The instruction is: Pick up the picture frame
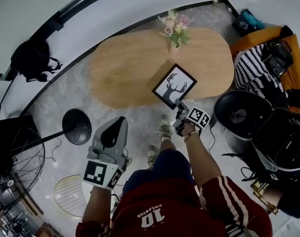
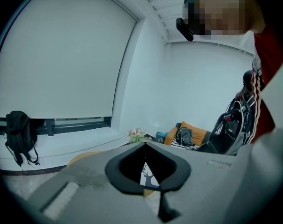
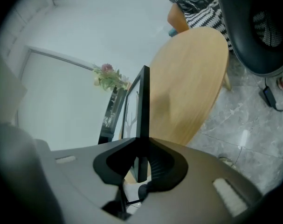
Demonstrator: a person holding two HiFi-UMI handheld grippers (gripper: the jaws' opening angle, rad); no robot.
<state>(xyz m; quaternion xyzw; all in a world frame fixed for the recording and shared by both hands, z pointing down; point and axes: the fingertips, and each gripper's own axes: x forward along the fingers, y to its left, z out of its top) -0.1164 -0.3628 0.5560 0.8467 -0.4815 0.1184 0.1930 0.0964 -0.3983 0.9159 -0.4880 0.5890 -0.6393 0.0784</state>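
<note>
Main risk, as a judgement from the hold: the right gripper point(image 1: 180, 108) had the frame point(image 1: 174, 86) only by its near lower edge, so almost the whole frame stuck out past the jaws. A fast swing or a slackened squeeze could let it pivot in the pads or slide out. It would then hit the table point(image 1: 125, 68) rim or the stone floor point(image 1: 140, 120), and any glass in it would likely crack. The pinch also sat on a thin edge, so a roll of the wrist could twist the frame loose. The left gripper point(image 1: 122, 122) was low by the person's side, well apart from the frame. Its jaws were together on nothing, so it gave no second support if the frame tipped. Tool state: the right gripper's jaws were clamped on the frame, pads pressing both faces. In the right gripper view the frame rose edge-on straight out from between them. The jaws stood only as far apart as the frame is thick. The frame, with its deer print facing up toward the head camera, was over the table's near edge. It looked lifted clear of the top, though the exact gap could not be read. Farther off, the flowers point(image 1: 174, 26) stood at the table's far side, well apart from the frame, so a knock there seemed unlikely unless it was swung forward.
</note>
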